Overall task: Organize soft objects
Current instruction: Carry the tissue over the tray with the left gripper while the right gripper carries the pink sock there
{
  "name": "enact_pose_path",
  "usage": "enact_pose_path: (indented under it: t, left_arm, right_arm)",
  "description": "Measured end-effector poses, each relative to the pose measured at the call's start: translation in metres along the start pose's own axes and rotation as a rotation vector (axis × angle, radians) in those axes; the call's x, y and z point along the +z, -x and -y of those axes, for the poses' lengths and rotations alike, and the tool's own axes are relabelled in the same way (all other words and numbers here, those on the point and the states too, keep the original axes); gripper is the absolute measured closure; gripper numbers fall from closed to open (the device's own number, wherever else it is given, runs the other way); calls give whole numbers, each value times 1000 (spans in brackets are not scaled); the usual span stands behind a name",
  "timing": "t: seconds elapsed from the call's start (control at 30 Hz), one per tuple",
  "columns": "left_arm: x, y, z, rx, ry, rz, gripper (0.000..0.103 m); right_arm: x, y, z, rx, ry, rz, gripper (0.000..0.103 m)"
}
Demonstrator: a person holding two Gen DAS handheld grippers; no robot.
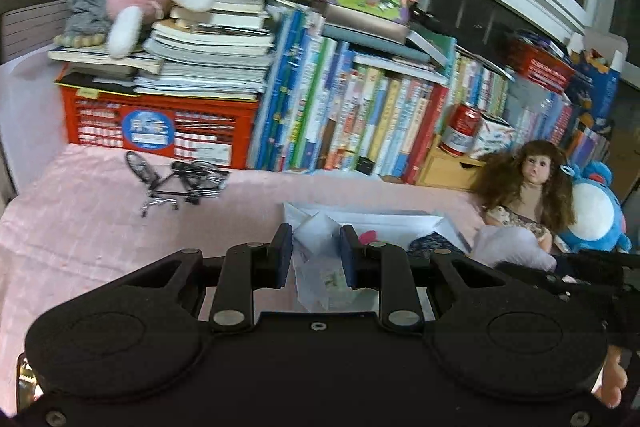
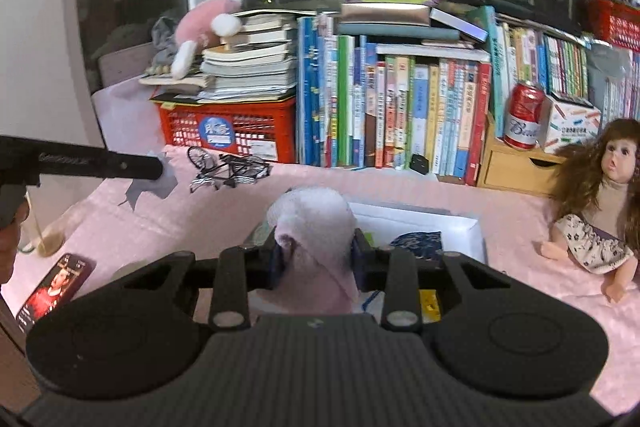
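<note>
R gripper (image 2: 316, 259) fingers clamped on pale pink cloth (image 2: 316, 227), white tray (image 2: 460, 223) behind, doll (image 2: 600, 203) at right

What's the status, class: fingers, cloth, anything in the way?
Right gripper shut on pale cloth. Left gripper pinching clear bag. White box just ahead; nothing blocking.

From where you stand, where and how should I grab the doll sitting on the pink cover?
Take the doll around its torso, coming from the front over its legs. It sits upright facing out, with long hair draped down both sides, so a front approach at the dress keeps the hand-held gripper out of the hair.
</note>
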State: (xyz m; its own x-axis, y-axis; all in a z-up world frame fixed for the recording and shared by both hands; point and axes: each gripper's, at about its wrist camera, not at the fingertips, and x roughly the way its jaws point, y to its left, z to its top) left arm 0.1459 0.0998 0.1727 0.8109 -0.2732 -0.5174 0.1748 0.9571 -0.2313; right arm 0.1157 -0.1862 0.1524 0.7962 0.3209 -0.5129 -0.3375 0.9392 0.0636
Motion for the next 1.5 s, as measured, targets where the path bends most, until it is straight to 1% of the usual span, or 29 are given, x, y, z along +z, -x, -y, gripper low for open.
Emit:
enact_pose_path:
  t: [0.07,0.17,0.23,0.3,0.37,0.5,0.57,0.63,0.7,0.77,0.9,1.23,1.33,1.4,1.5]
  left_arm:
    - [6,-8,6,-21,-7,-35,79]
    - [11,-23,15,-59,-7,-112,79]
    - [14,-35,19,-88,0,-173,79]
    - [13,-48,24,-100,5,-237,79]
    - [12,-65,29,-100,22,-308,79]
    - [5,-99,35,-84,50,-421,79]
    - [0,-115,36,-85,79,-474,79]
    - [-4,-132,37,-82,98,-524,79]
    - [-9,-149,40,-52,99,-557,79]
    - [-11,-162,41,-21,105,-569,79]
    - [-11,-181,39,5,129,-579,79]
    - [-4,-207,40,65,136,-558,79]
    - [-6,-213,42,76,124,-566,79]
    - [-8,-215,43,82,115,-569,79]
    - [-11,-217,43,85,105,-579,79]
  right_arm:
    - [4,-1,8,-7,-12,-9,65]
    - [10,-5,21,-11,-30,-38,65]
    - [12,-9,29,-10,-44,-71,64]
    - [13,-14,37,-7,-67,-119,64]
    - [13,-22,45,2,-96,-182,64]
    - [8,-39,57,18,-143,-295,64]
    - [5,-51,59,37,-152,-349,64]
    - [1,-62,61,55,-163,-390,64]
    - [-2,-75,61,60,-170,-425,64]
    - [-5,-88,60,60,-175,-454,65]
    - [-11,-110,60,57,-193,-501,66]
    - [0,-139,64,-3,-187,-459,67]
    - [1,-146,60,-21,-155,-454,67]
    - [-2,-150,57,-28,-137,-461,68]
    - [-10,-154,53,-16,-127,-496,68]
